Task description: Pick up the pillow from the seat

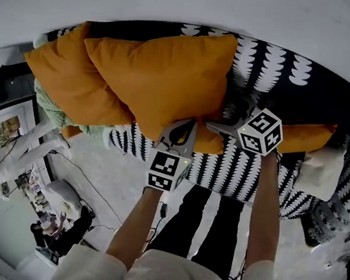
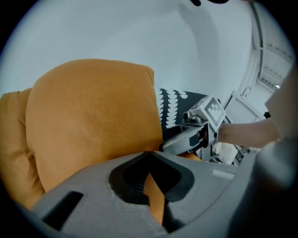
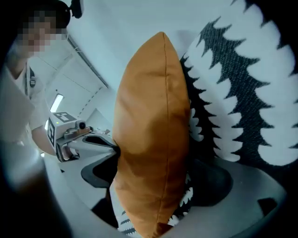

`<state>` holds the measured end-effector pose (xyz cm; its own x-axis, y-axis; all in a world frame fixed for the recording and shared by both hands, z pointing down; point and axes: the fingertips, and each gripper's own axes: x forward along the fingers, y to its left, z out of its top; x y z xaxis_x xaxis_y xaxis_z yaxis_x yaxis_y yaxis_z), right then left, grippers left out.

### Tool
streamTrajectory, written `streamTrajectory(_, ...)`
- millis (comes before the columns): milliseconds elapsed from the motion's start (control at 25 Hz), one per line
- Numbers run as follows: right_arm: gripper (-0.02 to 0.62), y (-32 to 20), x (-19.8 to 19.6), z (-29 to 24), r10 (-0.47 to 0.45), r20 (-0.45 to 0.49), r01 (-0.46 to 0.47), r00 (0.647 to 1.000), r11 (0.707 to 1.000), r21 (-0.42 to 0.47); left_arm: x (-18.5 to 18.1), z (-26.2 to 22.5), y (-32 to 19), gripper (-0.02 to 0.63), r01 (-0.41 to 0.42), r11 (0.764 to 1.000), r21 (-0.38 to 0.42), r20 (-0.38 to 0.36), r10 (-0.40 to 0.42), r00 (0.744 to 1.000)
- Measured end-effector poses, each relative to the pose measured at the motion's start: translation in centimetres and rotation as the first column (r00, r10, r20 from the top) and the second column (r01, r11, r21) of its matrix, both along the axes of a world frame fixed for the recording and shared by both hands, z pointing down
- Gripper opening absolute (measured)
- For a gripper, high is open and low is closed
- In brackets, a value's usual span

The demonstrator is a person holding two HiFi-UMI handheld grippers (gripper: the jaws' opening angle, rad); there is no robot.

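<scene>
Pillow (image 1: 164,76), the orange one: where is it?
— Up against the black-and-white patterned seat (image 1: 270,62), its lower edge clenched in the left tool (image 1: 181,132).
— And the right tool (image 1: 218,128)?
— Released, jaws wide on either side of the pillow's seamed edge.
— What crowds it?
— A second orange pillow (image 1: 61,78) sits just behind it, touching. A green knit throw (image 1: 45,105) lies under that one. Another orange cushion (image 1: 308,137) lies to the right, partly behind the right tool.

A sofa covered in black fabric with a white scalloped print (image 1: 270,62) carries everything. On its seat a large orange fabric pillow (image 1: 164,76) stands on edge. A second orange pillow (image 1: 67,82) sits just behind it, over a pale green knitted throw (image 1: 50,109). A third orange pillow (image 1: 308,137) lies further right.
</scene>
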<state>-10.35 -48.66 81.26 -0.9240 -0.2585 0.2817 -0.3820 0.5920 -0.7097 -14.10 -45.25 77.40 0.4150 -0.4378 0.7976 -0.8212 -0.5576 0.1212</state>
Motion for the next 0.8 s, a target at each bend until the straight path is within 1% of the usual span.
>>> streamTrajectory(80, 0.444, 0.0, -0.8, 0.6, -0.027, 0.015, 0.027, 1.000, 0.999, -0.027, -0.6, -0.2, -0.2, 0.009, -0.001, 1.000, 0.016, -0.004, 0.001, 1.000)
streamTrajectory(200, 0.475, -0.5, -1.5, 1.7, -0.053, 0.007, 0.053, 0.999, 0.997, -0.053, -1.3, -0.2, -0.8, 0.009, -0.008, 1.000, 0.021, -0.013, 0.008, 1.000)
streamTrajectory(280, 0.483, -0.4, -2.3, 1.9, -0.101, 0.014, 0.102, 0.995, 0.993, -0.058, -1.7, -0.3, -0.8, 0.009, -0.011, 1.000, 0.026, -0.017, 0.011, 1.000)
streamTrajectory(400, 0.486, -0.3, -3.1, 2.3, -0.160, 0.059, 0.165, 0.985, 0.983, -0.084, -2.4, -0.7, -0.8, 0.008, -0.006, 0.998, 0.058, -0.023, 0.007, 1.000)
streamTrajectory(520, 0.486, -0.8, -3.6, 2.6, -0.194, 0.099, 0.204, 0.976, 0.973, -0.104, -3.0, -0.6, -0.9, 0.009, 0.002, 0.998, 0.070, -0.038, 0.001, 0.999)
streamTrajectory(720, 0.498, -1.3, -4.5, 3.5, -0.237, 0.120, 0.250, 0.964, 0.962, -0.113, -3.7, -0.3, -1.4, 0.008, 0.004, 0.996, 0.085, -0.045, 0.000, 0.999)
streamTrajectory(800, 0.500, -1.0, -5.1, 3.4, -0.265, 0.143, 0.283, 0.953, 0.951, -0.123, -3.9, -0.3, -1.4, 0.009, 0.001, 0.997, 0.080, -0.055, 0.004, 0.998)
